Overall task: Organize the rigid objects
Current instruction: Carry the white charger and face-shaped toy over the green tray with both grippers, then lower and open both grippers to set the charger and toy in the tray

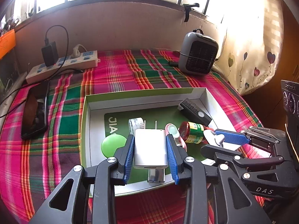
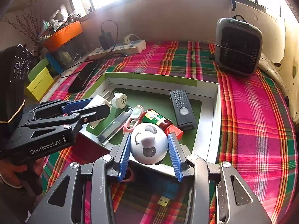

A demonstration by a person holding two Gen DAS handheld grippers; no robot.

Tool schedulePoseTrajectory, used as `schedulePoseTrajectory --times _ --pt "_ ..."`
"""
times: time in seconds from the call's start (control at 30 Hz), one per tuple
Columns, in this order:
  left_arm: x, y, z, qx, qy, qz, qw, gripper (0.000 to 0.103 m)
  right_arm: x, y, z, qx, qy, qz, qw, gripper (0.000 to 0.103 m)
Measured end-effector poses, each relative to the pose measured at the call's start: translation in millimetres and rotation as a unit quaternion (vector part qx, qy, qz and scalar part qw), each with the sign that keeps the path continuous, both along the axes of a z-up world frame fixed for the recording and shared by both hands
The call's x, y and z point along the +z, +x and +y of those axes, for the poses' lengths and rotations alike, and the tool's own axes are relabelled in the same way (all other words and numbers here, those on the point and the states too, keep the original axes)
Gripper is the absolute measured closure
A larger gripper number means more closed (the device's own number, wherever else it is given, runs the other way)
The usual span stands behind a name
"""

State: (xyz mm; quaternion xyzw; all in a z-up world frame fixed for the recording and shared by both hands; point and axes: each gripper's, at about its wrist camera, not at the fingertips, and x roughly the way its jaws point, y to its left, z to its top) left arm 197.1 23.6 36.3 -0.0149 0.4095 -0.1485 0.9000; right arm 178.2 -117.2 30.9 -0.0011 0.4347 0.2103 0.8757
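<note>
Both tools share one build: the left gripper (image 1: 150, 150) and the right gripper (image 2: 150, 152) each have black linkage arms with triangular cut-outs, round silver pivot screws at the joints, and two fingers faced with ribbed blue pads (image 1: 129, 156). Seen from the opposite camera, the left gripper's black body carries white "GenRobot.AI" lettering, and the right one shows the letters "DAS". A black camera block with round lenses sits atop each. A hand (image 2: 11, 169) wraps the left grip, with a light cuff edge at the wrist.
</note>
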Motion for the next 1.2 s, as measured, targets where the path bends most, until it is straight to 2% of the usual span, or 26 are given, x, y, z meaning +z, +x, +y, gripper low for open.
schedulePoseTrajectory --times 0.3,0.53,0.93,1.2 --pt "-10.6 10.4 -1.4 0.003 0.010 0.009 0.9999 0.071 -10.7 11.0 -1.7 -0.003 -0.007 0.007 1.000 0.063" --pt "-12.3 12.0 -5.2 0.002 0.021 0.001 0.9998 0.071 -16.9 14.5 -3.0 -0.012 -0.028 0.004 1.000 0.063" --pt "-12.8 13.2 -6.7 0.002 0.027 0.001 0.9996 0.070 -17.9 16.4 -3.2 -0.014 -0.032 0.006 0.999 0.063" --pt "-12.8 8.8 -8.6 0.001 0.034 0.000 0.9994 0.066 -14.5 11.1 -1.4 -0.013 -0.036 -0.006 0.999 0.063"
